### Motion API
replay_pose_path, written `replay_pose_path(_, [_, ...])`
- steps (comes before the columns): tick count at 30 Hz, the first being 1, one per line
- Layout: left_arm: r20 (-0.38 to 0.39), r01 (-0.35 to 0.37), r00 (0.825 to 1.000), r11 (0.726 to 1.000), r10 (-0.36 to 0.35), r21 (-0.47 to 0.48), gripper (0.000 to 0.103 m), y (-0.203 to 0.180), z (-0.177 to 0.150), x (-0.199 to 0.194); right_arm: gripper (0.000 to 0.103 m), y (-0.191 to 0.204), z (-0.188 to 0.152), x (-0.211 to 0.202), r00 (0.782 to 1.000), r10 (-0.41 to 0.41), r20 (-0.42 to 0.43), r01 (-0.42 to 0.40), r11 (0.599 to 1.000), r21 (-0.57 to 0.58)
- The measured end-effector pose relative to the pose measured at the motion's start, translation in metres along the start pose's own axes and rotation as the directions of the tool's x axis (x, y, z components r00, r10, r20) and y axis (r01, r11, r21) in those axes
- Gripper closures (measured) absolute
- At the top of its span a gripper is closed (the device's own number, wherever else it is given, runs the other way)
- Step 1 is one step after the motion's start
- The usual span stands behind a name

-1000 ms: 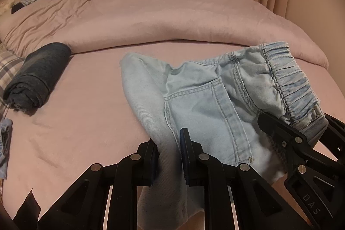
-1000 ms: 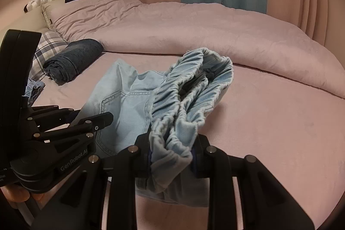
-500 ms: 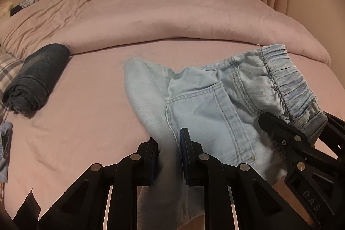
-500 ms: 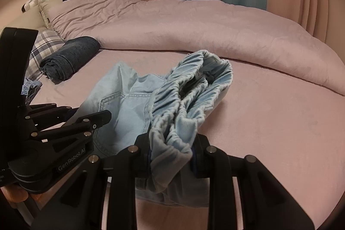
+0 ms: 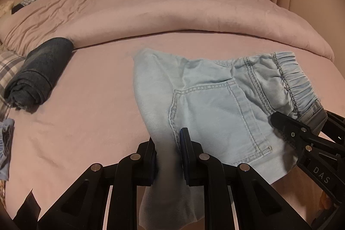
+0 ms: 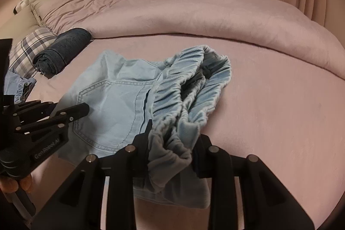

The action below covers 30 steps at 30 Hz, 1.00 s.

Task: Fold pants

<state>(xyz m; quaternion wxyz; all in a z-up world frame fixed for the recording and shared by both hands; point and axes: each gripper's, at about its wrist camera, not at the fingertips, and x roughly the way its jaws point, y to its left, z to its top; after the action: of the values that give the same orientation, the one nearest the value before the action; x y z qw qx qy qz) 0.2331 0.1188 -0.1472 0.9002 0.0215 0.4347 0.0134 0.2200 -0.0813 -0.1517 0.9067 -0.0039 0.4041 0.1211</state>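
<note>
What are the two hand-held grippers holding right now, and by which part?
Both hold the light blue denim pants. The left hand-held gripper pinches a leg fold; the right hand-held gripper, jaws just opening slightly, has the bunched elastic waistband between them.

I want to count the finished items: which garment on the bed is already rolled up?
The dark blue garment near the plaid pillow is rolled into a tight bundle. The light denim pants lie loose, held by both grippers.

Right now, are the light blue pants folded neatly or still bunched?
Still bunched. The light blue pants lie rumpled on the bed sheet, elastic waistband gaping open, not flattened.
</note>
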Motion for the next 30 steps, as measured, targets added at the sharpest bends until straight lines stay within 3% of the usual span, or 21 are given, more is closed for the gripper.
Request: replay_pose_path(30, [-0.041,-0.044,0.998,0.999,0.045,0.021,0.081,-0.005,-0.005,0.009,0.048,-0.020,-0.007,0.009,0.998,0.011,-0.056,-0.006,0.996,0.090])
